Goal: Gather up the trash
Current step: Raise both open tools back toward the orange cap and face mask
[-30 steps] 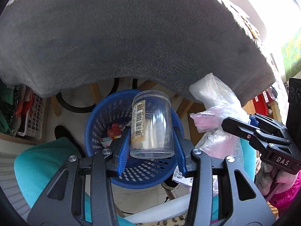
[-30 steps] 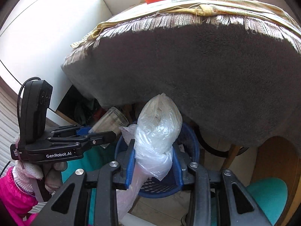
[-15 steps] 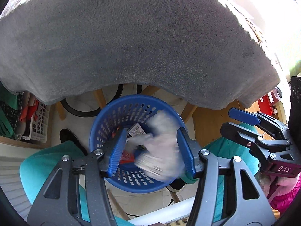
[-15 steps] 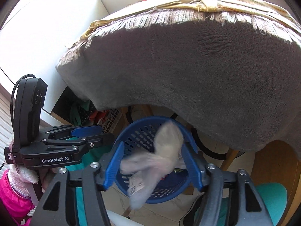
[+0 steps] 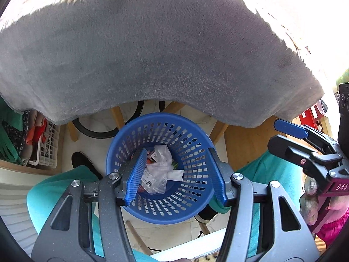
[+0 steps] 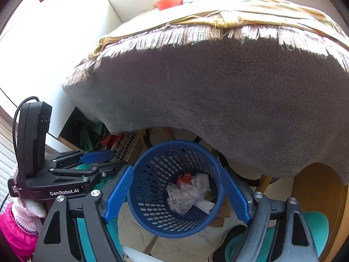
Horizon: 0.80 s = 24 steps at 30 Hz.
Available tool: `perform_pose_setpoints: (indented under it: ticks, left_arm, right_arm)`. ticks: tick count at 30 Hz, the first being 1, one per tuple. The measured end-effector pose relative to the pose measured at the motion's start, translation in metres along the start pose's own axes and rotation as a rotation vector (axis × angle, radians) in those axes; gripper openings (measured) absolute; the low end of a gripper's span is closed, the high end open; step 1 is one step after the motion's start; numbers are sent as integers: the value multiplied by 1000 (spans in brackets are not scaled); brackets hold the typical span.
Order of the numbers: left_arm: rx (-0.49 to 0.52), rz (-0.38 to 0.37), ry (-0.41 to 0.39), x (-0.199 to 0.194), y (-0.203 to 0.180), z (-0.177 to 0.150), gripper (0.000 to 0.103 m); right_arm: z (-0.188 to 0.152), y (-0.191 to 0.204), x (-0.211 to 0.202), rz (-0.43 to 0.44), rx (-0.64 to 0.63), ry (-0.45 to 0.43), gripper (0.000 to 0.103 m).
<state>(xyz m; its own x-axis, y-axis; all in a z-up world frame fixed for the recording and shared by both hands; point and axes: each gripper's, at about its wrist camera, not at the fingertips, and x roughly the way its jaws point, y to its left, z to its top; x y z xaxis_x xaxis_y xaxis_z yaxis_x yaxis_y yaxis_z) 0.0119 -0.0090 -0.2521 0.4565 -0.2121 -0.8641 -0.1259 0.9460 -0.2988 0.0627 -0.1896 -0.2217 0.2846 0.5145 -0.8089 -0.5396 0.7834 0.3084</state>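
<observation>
A blue perforated basket [image 5: 194, 144] stands on the floor under the table and also shows in the right wrist view [image 6: 152, 216]. A clear plastic bag [image 5: 160, 170] lies inside it among red and white wrappers, and shows in the right wrist view too [image 6: 189, 194]. The clear jar is not visible. My left gripper [image 5: 177, 178] is open and empty above the basket. My right gripper [image 6: 176, 196] is open and empty above it as well. Each gripper shows from the side in the other's view, the right [image 5: 305, 144] and the left [image 6: 87, 163].
A grey fringed cloth [image 5: 152, 54] hangs over the table edge just above the basket. Wooden table legs [image 5: 117, 118] stand behind it. A white crate [image 5: 47, 144] with clothes stands at left. A red lid [image 6: 169, 2] lies on the tabletop. Teal trouser legs [image 5: 56, 192] flank the basket.
Both grippers opened. The clear jar from the left and the plastic bag from the right dropped into the blue basket. Both grippers rose slightly above it.
</observation>
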Motion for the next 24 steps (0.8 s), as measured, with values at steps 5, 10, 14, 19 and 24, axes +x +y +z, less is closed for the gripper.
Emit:
perform_pose_setpoints:
  ticks: [5,10,14,19,24]
  left_arm:
    - [35,1,-33,-17,-7,8,57]
    - [57,-22,-92,-42,-13,22,57]
    - [89,-31,-148,-65,-20,36,57]
    - [128,-45,-215,-89,-31,56,57]
    - [149,-49,-271,-103,-37,84,57]
  right_arm:
    - [5,2,-15,11,-4,-31,87]
    - [17,-1,-40,39,-6,-87,89]
    - [30,-4,-65,59,-3,-153,93]
    - [51,-9,-98,69,-10,-253,99]
    - [79,-18,-122,52,-15,-326,103]
